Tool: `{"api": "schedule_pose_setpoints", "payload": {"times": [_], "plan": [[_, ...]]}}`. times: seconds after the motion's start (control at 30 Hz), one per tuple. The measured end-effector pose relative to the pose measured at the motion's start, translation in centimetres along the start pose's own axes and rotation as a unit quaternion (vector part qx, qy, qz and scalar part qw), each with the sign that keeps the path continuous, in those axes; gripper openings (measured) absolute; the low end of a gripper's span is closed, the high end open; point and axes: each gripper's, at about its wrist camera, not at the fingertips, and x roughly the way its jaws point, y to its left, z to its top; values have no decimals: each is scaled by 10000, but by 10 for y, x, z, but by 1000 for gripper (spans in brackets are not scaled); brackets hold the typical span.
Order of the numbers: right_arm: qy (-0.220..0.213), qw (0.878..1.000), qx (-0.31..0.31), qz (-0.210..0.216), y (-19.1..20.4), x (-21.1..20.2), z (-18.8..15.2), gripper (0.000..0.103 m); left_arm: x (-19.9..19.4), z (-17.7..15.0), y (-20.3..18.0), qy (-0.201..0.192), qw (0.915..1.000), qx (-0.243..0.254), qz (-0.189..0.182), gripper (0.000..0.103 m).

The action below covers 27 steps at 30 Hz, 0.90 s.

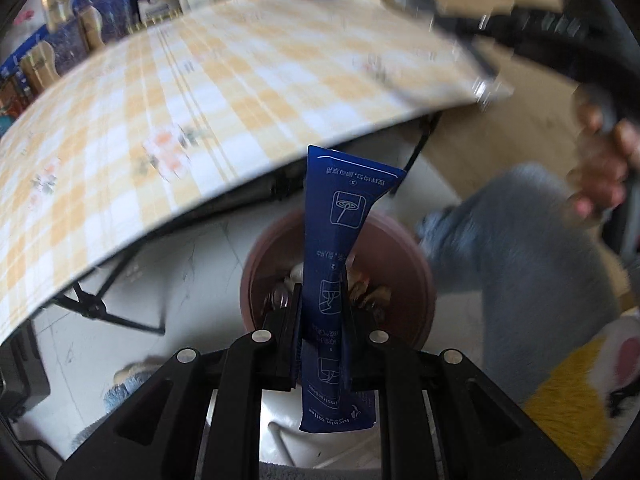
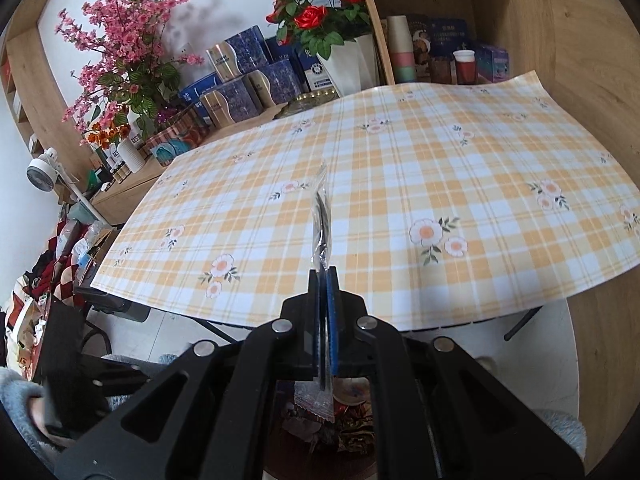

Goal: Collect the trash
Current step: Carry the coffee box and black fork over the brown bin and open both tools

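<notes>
My left gripper (image 1: pixel 322 292) is shut on a long blue coffee sachet (image 1: pixel 344 200), which sticks up between the fingers. It points steeply down over a reddish-brown bin (image 1: pixel 416 280) on the floor that holds several scraps of trash (image 1: pixel 372 292). In the right wrist view my right gripper (image 2: pixel 324 274) is shut on a thin clear plastic wrapper (image 2: pixel 322 208) with something dark inside. It hangs over the near edge of the checked yellow table (image 2: pixel 440 160). Trash in the bin (image 2: pixel 352 428) shows below through the gripper's frame.
The table's edge (image 1: pixel 160 100) and its black folding legs (image 1: pixel 100 308) stand just left of the bin. A person's jeans leg (image 1: pixel 520 260) and hand (image 1: pixel 600 168) are at the right. Flower pots (image 2: pixel 320 20), blue boxes (image 2: pixel 240 80) and wooden shelves (image 2: pixel 440 20) line the far side.
</notes>
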Motion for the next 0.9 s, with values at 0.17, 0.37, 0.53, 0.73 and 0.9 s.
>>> {"api": "schedule_pose_setpoints", "payload": {"times": [0.17,0.37,0.53,0.73,0.9], "plan": [[55,9999,87,-12,-6,2,-6,7,39,0,-6,428,9987,130,227,15],[168,9998,143,-18,-10,6,-15,7,76,-2,2,675,9973,-43,297,17],[262,9996,139,38,-13,9,-22,7,61,3,10,208,9992,-320,137,59],[501,9987,5,112,-7,15,-35,7,-8,17,21,-838,9924,-870,245,80],[752,9966,-249,245,8,19,-48,7,-64,21,26,-1718,9778,-975,703,93]]}}
